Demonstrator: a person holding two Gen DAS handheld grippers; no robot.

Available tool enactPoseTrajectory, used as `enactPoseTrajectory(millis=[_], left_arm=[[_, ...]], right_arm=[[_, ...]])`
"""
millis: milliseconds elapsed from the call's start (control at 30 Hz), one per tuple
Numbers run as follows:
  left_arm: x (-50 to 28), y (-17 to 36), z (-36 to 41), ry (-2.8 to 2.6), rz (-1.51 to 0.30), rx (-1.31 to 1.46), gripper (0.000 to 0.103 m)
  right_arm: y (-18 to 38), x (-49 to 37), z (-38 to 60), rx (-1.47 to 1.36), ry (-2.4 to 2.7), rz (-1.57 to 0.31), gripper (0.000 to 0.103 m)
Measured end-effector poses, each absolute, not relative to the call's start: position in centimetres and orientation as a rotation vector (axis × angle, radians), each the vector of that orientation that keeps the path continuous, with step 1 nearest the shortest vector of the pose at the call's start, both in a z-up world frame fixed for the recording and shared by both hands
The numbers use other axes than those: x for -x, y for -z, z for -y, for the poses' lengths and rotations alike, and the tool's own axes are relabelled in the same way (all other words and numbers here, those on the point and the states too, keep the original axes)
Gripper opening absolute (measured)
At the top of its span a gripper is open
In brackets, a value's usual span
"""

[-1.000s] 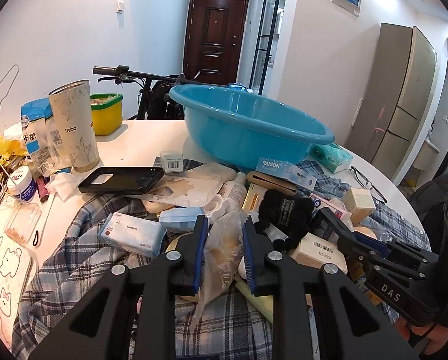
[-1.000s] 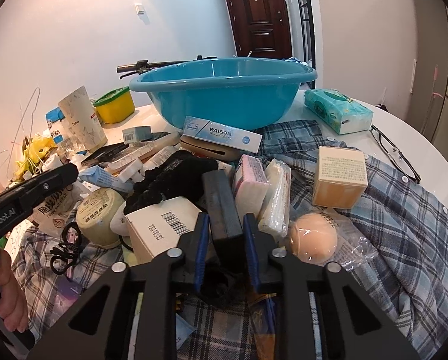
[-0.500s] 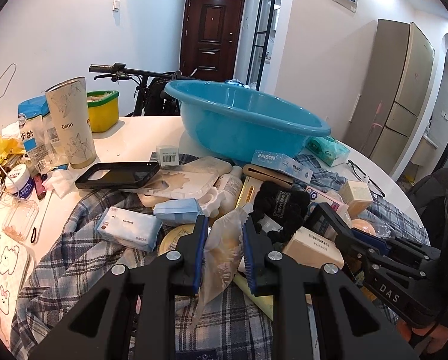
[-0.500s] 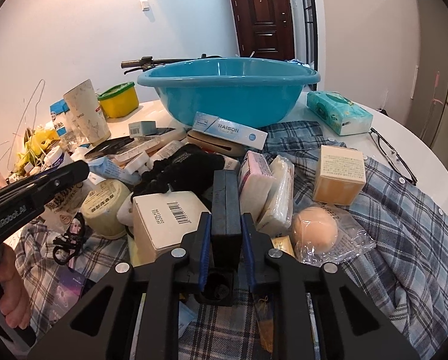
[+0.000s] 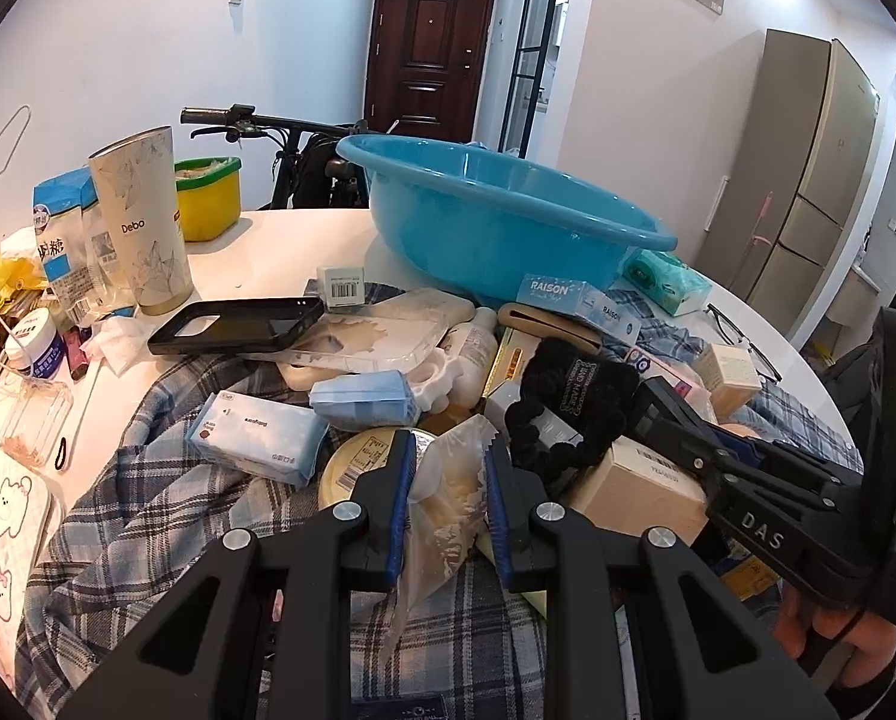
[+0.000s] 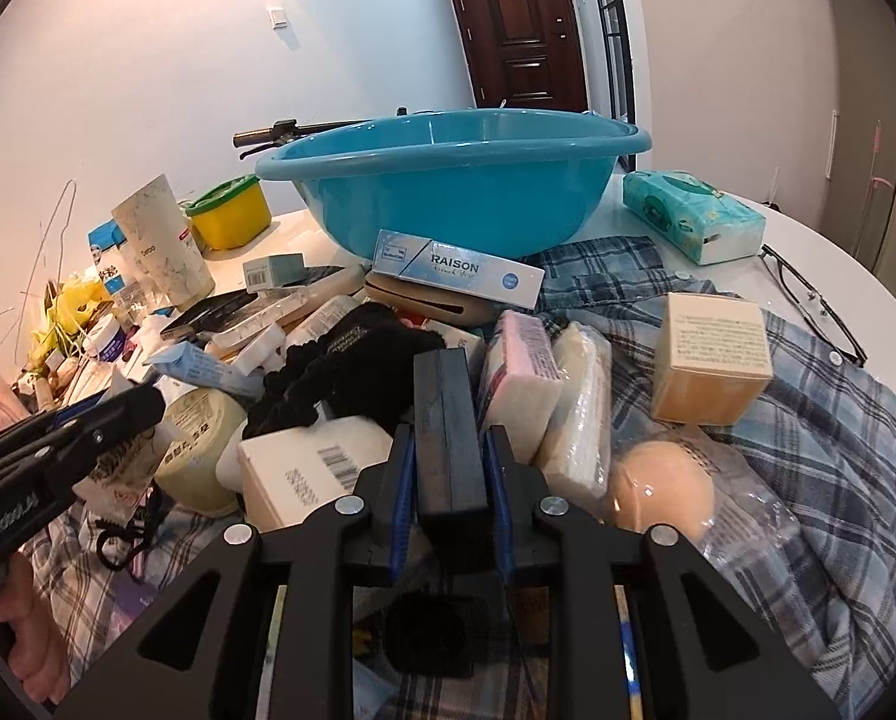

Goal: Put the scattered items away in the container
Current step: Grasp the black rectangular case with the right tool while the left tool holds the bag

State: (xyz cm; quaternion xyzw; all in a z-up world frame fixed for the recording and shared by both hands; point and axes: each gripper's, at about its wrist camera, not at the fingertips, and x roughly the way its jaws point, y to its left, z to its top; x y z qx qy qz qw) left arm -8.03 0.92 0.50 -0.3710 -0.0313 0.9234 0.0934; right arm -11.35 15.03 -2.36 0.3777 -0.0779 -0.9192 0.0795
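The basin [image 6: 448,192] was bright turquoise on a white tabletop [image 5: 280,252]. A blue, grey and white plaid shirt [image 6: 820,456] lay under the clutter. The block [image 6: 448,420] in the right tool [image 6: 448,474] was dark navy; both tools were black with blue pads. The tub [image 5: 208,198] was yellow with a green lid, the tissue pack [image 6: 694,216] teal, the door [image 5: 427,54] dark reddish brown.
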Motion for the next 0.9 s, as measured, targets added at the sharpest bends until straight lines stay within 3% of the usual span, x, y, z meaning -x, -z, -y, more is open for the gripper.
enactPoseTrajectory(millis=[300,900], left_arm=[[8.2,-0.3,-0.9,-2.744,0.086,1.103,0.024],[7.7,-0.3,-1.3,-2.736,0.062,1.102,0.024]], right_arm=[[3.3,12.6,-15.2,-1.121,2.762,0.312,0.021],[1.3,10.7,-15.4,-1.063,2.845,0.242,0.018]])
